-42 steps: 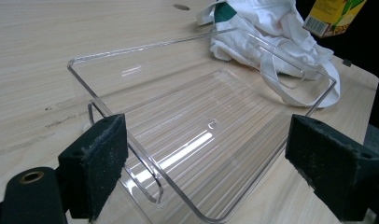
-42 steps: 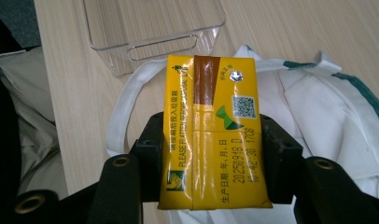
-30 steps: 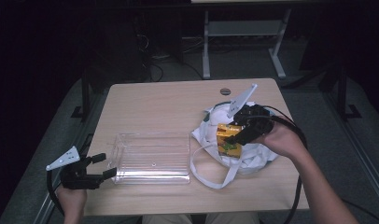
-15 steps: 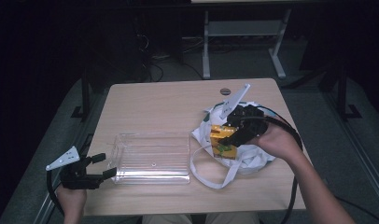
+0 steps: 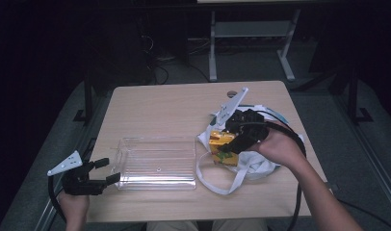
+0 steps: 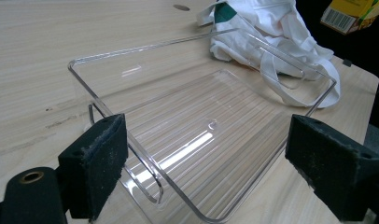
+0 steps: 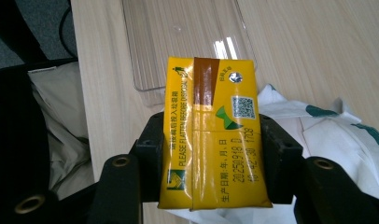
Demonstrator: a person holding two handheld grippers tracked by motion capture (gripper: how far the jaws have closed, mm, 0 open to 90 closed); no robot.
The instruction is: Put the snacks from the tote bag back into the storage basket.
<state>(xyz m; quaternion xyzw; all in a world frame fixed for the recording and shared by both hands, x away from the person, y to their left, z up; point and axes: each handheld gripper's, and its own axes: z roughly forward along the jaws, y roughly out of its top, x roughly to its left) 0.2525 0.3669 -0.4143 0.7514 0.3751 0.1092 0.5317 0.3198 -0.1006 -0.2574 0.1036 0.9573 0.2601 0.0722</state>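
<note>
Our right hand-held gripper (image 7: 211, 154) clenches a yellow drink carton (image 7: 212, 133) above the white cloth bag (image 5: 254, 161); our left hand-held gripper (image 6: 206, 172), released, faces the clear plastic tray (image 6: 201, 135), apparently awaiting the carton.

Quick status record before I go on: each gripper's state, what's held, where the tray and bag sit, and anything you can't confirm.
left gripper: open, jaws either side of the tray's near-left corner, not touching
right gripper: shut on the yellow drink carton
carton position: lifted above the white cloth bag
clear plastic tray: empty, on the wooden table, left of the bag
bag: crumpled at the table's right side, straps loose
uncertain: what else the bag holds
</note>
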